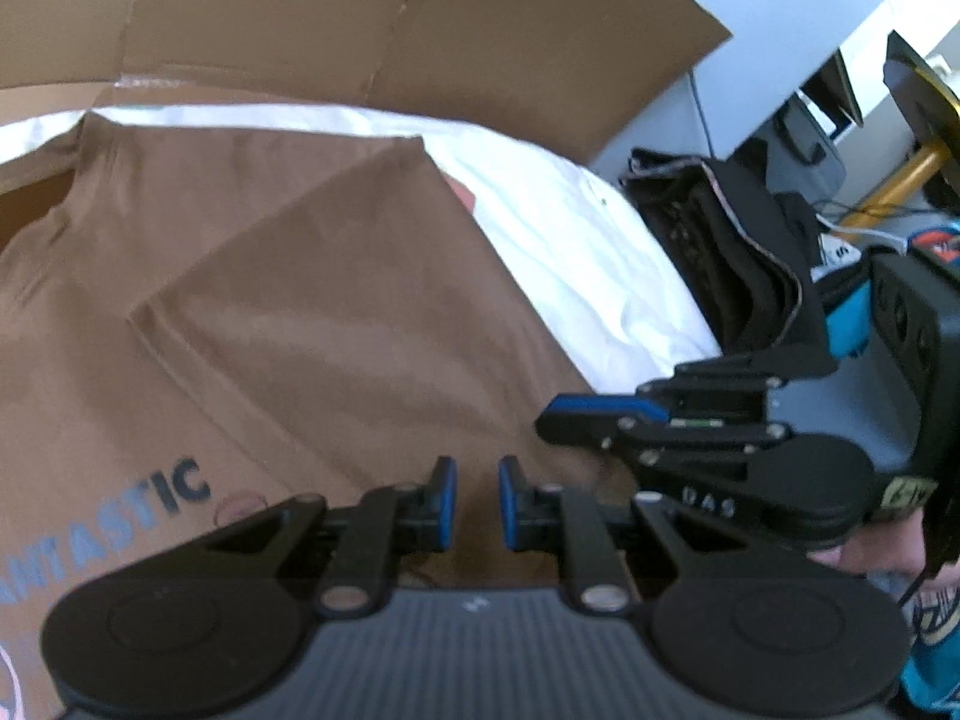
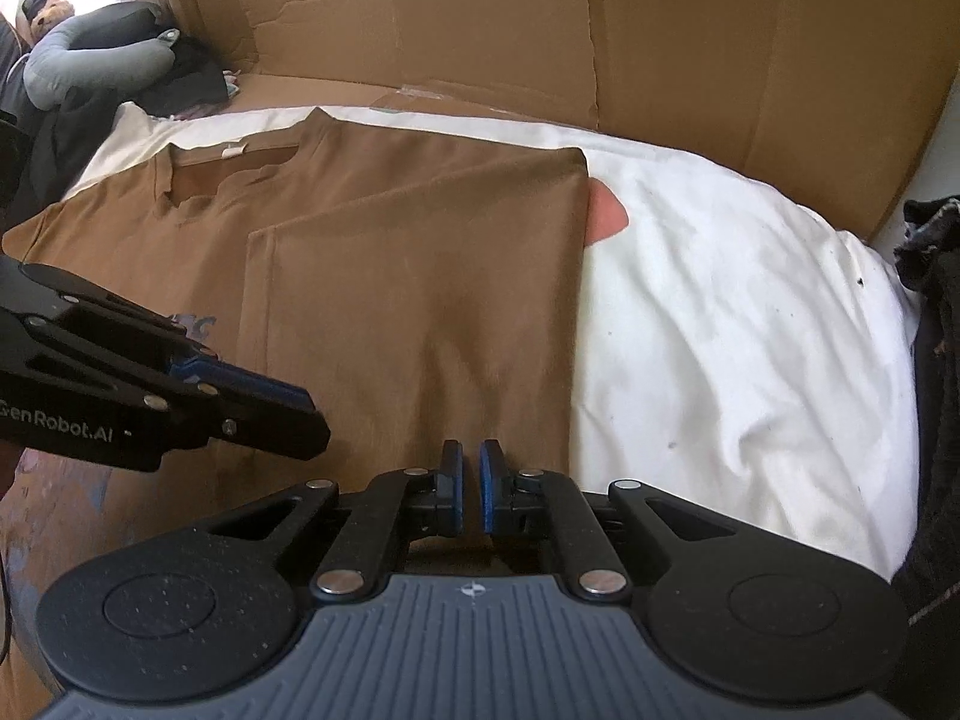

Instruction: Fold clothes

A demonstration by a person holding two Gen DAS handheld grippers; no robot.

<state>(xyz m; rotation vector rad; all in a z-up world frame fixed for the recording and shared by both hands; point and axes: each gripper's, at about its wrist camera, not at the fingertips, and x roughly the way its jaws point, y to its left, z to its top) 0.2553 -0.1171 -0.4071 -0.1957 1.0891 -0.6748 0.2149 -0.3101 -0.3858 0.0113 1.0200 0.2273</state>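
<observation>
The brown shirt (image 2: 384,276) is spread mid-frame on a white sheet (image 2: 732,324), its right side folded over, backed by cardboard (image 2: 720,30) at the top, with the left claw (image 1: 477,501) and right claw (image 2: 470,486) held slightly parted, pinching nothing.

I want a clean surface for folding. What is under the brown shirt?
The brown shirt lies on a white sheet, with cardboard behind. A pink patch peeks out at the shirt's right edge; the rest of it, and whatever lies below the sheet, is covered.
</observation>
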